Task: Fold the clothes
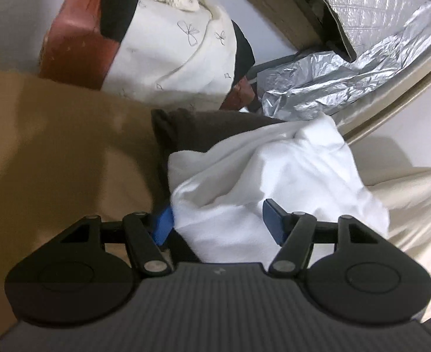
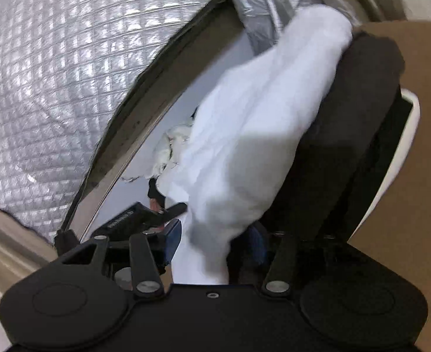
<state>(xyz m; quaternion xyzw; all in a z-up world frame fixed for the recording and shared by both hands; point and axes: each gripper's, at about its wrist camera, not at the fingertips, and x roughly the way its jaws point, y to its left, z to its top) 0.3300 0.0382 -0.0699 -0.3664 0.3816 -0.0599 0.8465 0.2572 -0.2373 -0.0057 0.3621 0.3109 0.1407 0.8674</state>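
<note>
- The left claw (image 1: 218,220) is standing part open, its blue pads (image 1: 274,223) on either side of a bunched white garment (image 1: 274,176); the cloth is lying between them, but whether the pads are pressing on it cannot be told.
- The white garment is resting on a dark brown cloth (image 1: 203,129), which is lying on a tan bench (image 1: 54,146).
- Beyond the bench, a white fabric with small printed bows (image 1: 180,44) is draping over a reddish case (image 1: 71,44), with crumpled silver foil sheeting (image 1: 333,82) to its right.
- In the right wrist view, the right claw (image 2: 215,246) is also standing part open, with the white garment (image 2: 253,135) hanging down between its pads (image 2: 174,234); the right-hand pad is mostly hidden by cloth, so a grip cannot be confirmed.
- A dark garment (image 2: 347,135) is lying just beside the white one on its right, against the tan bench (image 2: 421,58).
- A quilted silver foil panel (image 2: 54,73) is filling the left of that view.
</note>
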